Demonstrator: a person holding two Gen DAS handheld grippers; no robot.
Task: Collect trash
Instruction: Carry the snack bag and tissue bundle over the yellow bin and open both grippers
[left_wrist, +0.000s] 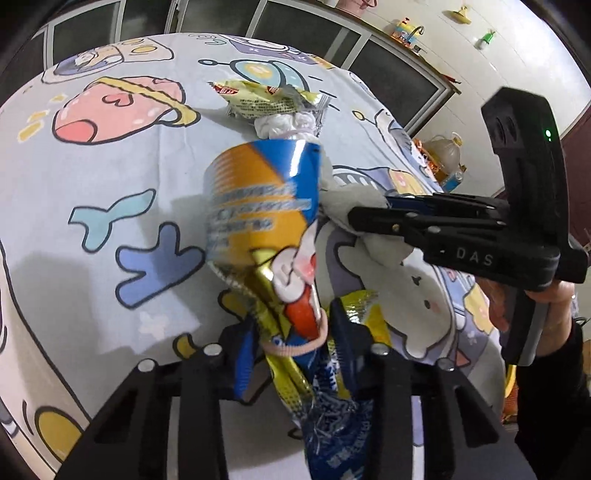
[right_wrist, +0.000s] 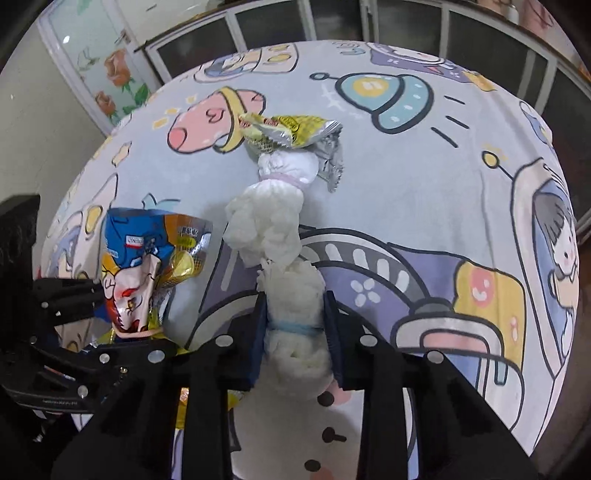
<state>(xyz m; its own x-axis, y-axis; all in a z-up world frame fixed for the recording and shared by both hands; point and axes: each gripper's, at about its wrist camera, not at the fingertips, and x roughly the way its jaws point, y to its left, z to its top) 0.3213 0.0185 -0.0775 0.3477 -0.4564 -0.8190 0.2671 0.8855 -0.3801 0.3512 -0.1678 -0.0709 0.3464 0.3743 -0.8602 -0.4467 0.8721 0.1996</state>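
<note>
My left gripper (left_wrist: 295, 328) is shut on a bundle of blue, orange and gold snack wrappers (left_wrist: 258, 206) tied with a rubber band, held above the table. The bundle also shows at the left of the right wrist view (right_wrist: 147, 266). My right gripper (right_wrist: 295, 317) is shut on a wad of white tissue (right_wrist: 295, 302) bound with a blue band; it shows in the left wrist view (left_wrist: 369, 218) holding the tissue (left_wrist: 347, 203) beside the wrappers. A second tissue wad (right_wrist: 284, 166) and a yellow wrapper (right_wrist: 288, 129) lie further back on the table.
The table wears a pale blue cartoon-print cloth (right_wrist: 424, 177). Dark glass cabinet doors (right_wrist: 406, 18) run behind it. In the left wrist view an oil jug (left_wrist: 447, 151) stands beyond the right table edge, and the yellow wrapper (left_wrist: 258, 99) lies far back.
</note>
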